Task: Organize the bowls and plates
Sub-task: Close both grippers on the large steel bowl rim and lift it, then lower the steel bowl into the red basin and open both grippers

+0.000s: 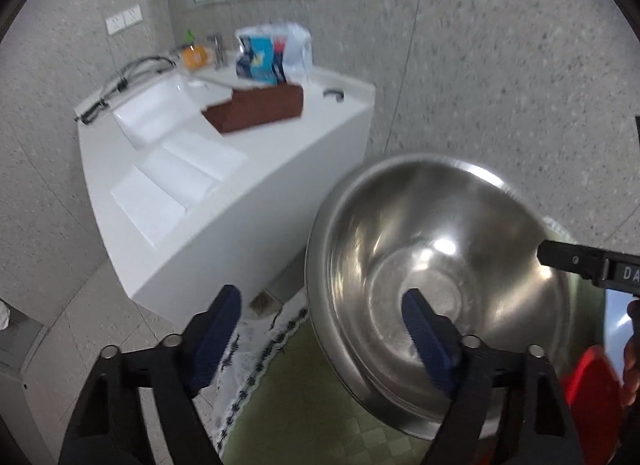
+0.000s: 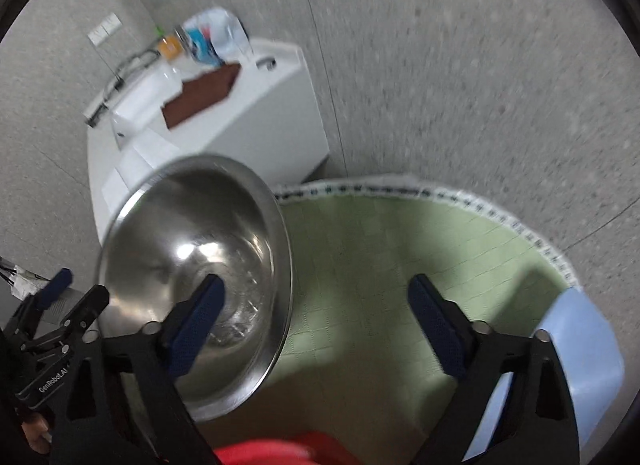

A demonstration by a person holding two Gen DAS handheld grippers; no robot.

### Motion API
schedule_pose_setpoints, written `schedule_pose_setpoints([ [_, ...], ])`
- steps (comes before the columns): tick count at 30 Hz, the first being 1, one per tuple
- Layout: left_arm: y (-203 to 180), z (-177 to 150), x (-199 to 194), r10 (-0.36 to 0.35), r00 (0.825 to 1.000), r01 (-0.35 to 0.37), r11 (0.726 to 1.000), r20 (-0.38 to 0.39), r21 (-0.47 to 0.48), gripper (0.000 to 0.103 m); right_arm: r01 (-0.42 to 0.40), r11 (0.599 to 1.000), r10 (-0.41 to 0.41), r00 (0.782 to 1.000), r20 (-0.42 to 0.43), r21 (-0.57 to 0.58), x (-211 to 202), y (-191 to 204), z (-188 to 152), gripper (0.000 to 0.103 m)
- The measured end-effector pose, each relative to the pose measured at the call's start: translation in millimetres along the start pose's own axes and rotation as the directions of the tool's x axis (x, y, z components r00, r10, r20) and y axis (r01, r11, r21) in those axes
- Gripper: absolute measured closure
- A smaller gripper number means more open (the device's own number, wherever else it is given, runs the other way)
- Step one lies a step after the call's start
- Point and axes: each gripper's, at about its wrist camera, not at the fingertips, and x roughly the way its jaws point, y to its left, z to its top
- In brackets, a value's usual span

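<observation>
Showing blue plate (image 2: 576,349) only right view; steel bowl (image 1: 436,265) both.

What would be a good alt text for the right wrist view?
A tilted steel bowl fills the left side, behind the left finger of the open right gripper. Below lies a green mat; a white counter stands behind.

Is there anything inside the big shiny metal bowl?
No food or dishes show inside the big shiny steel bowl, only light reflections. A blue fingertip pad of the left gripper covers part of the bottom, so that patch stays hidden.
</observation>
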Motion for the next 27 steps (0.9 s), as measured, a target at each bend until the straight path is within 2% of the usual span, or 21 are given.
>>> schedule_pose_setpoints([
  [1, 1.4, 1.6, 8.8, -0.012, 1.0, 0.012, 1.0, -0.015, 0.0, 0.047, 0.003, 1.0, -0.003, 1.0, -0.014, -0.003, 5.4, 1.2, -0.2, 0.019],
  [2, 2.3, 1.5, 15.3, -0.024, 0.999, 0.024, 1.0, -0.03, -0.005, 0.061, 0.013, 1.0, -0.013, 1.0, -0.028, -0.009, 10.5, 3.2, -1.0, 0.022],
  [3, 3.9, 4.1, 24.3, -0.043, 0.998, 0.043, 0.999, -0.045, -0.009, 0.071, 0.023, 1.0, -0.023, 0.998, -0.053, -0.008, 16.2, 4.2, -1.8, 0.032],
  [5, 3.0, 3.5, 29.4, -0.07, 0.996, 0.07, 0.998, -0.046, -0.009, 0.078, -0.006, 1.0, 0.006, 0.996, -0.091, -0.001, 24.8, 4.3, -3.2, 0.048],
  [7, 3.5, 6.2, 29.3, -0.101, 0.994, 0.101, 0.995, -0.028, -0.013, 0.082, -0.04, 0.999, 0.04, 0.993, -0.115, 0.001, 29.2, 5.5, -5.3, 0.075],
  [8, 3.6, 10.2, 29.6, -0.099, 0.995, 0.099, 0.995, -0.016, -0.015, 0.083, -0.072, 0.997, 0.071, 0.991, -0.113, -0.003, 28.6, 8.1, -5.8, 0.083],
  [9, 3.5, 11.9, 27.8, -0.095, 0.995, 0.095, 0.995, -0.006, -0.013, 0.083, -0.073, 0.997, 0.071, 0.992, -0.107, -0.018, 25.8, 12.3, -6.6, 0.086],
  [10, 6.7, 12.9, 26.0, -0.095, 0.995, 0.095, 0.995, 0.008, -0.019, 0.083, -0.058, 0.998, 0.055, 0.994, -0.097, -0.032, 21.9, 15.3, -7.4, 0.086],
  [14, 16.6, 8.4, 2.0, -0.116, 0.991, 0.119, 0.992, 0.059, -0.038, 0.083, -0.099, 0.994, 0.098, 0.994, -0.046, -0.037, -2.1, 15.8, -6.7, 0.086],
  [19, 11.5, -9.7, -62.5, -0.125, 0.981, 0.133, 0.99, 0.152, -0.043, 0.083, -0.126, 0.989, 0.131, 0.99, 0.057, -0.081, -64.2, 24.2, -13.0, 0.086],
  [24, -10.9, -60.2, -142.0, -0.155, 0.964, 0.164, 0.986, 0.216, -0.026, 0.083, -0.144, 0.983, 0.158, 0.98, 0.124, -0.117, -127.2, 15.5, -44.8, 0.085],
  [27, -31.0, -97.9, -176.4, -0.154, 0.963, 0.16, 0.987, 0.219, -0.008, 0.082, -0.149, 0.982, 0.164, 0.978, 0.128, -0.119, -153.9, -1.3, -74.5, 0.084],
])
